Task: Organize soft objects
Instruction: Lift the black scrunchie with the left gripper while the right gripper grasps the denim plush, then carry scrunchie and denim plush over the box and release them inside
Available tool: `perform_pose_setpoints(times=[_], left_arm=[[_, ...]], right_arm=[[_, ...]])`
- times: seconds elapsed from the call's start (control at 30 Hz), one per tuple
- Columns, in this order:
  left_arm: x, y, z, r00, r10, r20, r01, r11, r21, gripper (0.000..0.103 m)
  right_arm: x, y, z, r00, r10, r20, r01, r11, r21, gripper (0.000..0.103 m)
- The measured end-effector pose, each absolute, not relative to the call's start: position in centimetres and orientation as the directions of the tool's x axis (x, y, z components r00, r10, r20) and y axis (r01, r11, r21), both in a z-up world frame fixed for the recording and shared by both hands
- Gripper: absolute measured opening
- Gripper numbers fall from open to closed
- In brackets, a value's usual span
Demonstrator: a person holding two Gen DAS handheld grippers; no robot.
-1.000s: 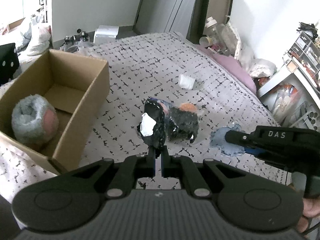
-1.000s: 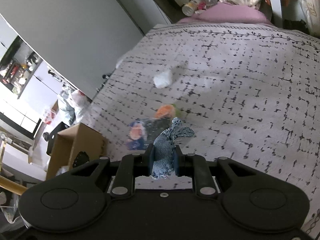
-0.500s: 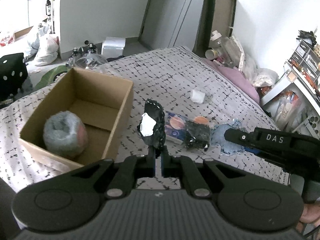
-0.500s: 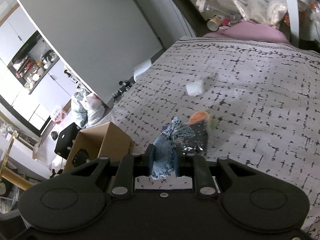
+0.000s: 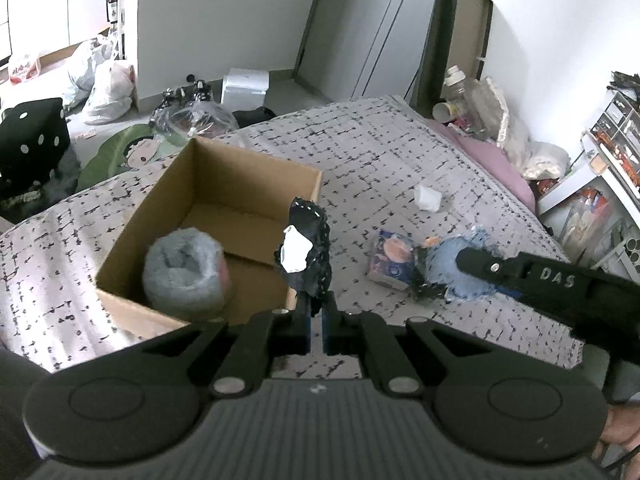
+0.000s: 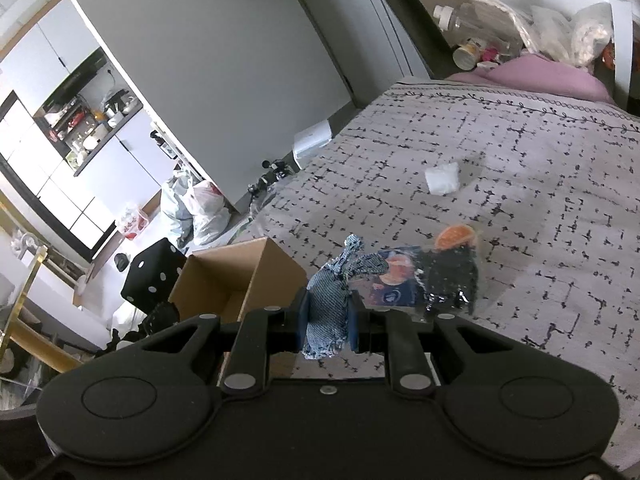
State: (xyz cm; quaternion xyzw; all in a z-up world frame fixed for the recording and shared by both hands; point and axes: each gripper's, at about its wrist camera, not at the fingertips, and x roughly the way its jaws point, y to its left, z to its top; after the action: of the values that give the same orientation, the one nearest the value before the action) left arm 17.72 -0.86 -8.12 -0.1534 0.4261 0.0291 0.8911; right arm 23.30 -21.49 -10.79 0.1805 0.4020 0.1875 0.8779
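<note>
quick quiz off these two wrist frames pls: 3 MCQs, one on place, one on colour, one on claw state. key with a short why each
1. Where is the fuzzy grey roll?
A. Inside the cardboard box
B. On the bedspread beside the white wad
C. In the right claw

2. What colour is the fabric piece in the right claw?
A. Red
B. Faded denim blue
C. Yellow

3. What state is the left claw in?
A. Wide open, nothing in it
B. Shut on the black fabric item
C. Open over the tissue pack

Key:
1 A: the roll sits on the box floor, against its near wall.
2 B: the right wrist view shows frayed blue denim between the pads.
3 B: the fingers pinch the lower end of the black item, which stands up above them with a white tag showing.
</note>
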Motion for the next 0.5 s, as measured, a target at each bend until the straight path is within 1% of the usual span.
perform_pose_setpoints(times=[0.5], left_arm=[[18.3,2.6,-11.1,0.555,-0.138,-0.82,-0.191,0.938,-0.288,0.004]], right_arm=[[23.1,-17.2,-11.3,0.597,0.47,-0.65,-0.211,0.874,0.438,0.02]])
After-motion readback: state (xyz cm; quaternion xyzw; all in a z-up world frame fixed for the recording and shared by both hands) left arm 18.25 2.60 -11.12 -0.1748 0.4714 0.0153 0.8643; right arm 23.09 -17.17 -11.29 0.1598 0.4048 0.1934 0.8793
